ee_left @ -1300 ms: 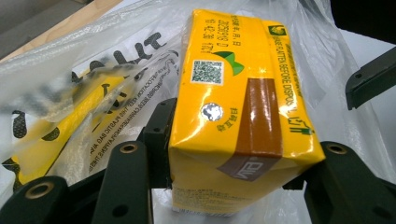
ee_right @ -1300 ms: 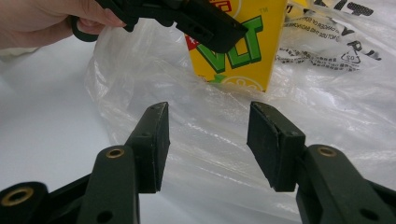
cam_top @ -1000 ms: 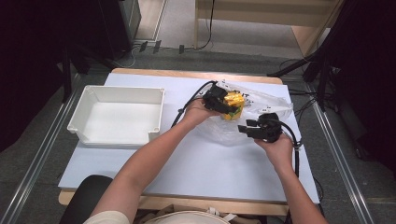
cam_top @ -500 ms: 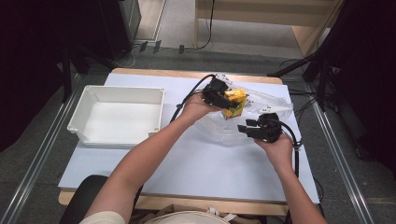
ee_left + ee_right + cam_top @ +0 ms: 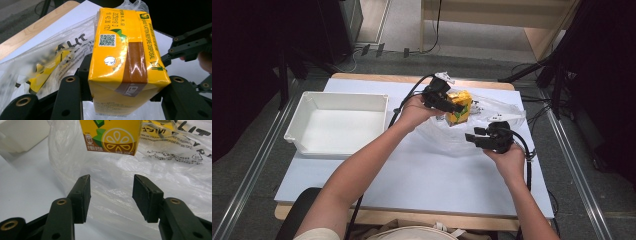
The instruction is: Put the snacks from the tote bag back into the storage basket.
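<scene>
High view: white table [image 5: 412, 185], wooden edge, grey floor [image 5: 242, 165].

Carton [image 5: 459, 106] above bag [image 5: 452, 135], tray [image 5: 337, 102] to its left.

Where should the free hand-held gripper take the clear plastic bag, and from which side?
Likely at the loose film lying flat just ahead of the right hand-held gripper, coming in low along the table. The plastic bag is thin and slack there, so open jaws can pinch a fold. The juice carton is already clamped in the left hand-held gripper.
</scene>
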`<state>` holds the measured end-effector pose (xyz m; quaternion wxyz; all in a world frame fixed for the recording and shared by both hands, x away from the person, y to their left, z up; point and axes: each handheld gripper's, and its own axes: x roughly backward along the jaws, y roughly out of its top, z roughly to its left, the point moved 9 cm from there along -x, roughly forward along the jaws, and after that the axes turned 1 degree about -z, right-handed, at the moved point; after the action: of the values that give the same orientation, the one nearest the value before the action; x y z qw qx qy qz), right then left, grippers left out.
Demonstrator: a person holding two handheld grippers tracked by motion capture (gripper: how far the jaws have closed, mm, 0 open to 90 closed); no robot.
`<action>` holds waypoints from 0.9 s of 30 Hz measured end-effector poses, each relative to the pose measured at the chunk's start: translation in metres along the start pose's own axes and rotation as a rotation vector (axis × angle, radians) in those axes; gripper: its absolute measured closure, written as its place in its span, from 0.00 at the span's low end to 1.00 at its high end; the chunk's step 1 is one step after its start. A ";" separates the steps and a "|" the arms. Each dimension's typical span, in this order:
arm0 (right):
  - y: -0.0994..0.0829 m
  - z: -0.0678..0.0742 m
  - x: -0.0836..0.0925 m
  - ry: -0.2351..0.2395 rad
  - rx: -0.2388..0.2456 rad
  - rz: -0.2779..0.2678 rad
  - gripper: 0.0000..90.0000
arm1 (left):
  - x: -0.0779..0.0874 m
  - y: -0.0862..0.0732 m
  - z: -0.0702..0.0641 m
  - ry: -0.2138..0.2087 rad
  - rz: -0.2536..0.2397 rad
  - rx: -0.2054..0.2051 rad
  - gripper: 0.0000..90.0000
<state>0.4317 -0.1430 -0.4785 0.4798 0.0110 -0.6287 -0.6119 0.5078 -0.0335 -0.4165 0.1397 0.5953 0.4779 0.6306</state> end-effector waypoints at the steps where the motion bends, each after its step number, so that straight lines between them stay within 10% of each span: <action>1: 0.000 0.001 0.000 -0.001 -0.003 -0.003 0.55 | 0.002 0.000 0.000 0.000 -0.002 0.000 0.59; 27: -0.002 0.004 0.000 0.006 0.016 0.004 0.55 | 0.054 -0.013 -0.009 -0.010 -0.010 0.040 0.59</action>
<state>0.4277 -0.1407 -0.4790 0.4827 0.0157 -0.6322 -0.6059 0.4811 0.0091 -0.3920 0.1334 0.5988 0.4926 0.6173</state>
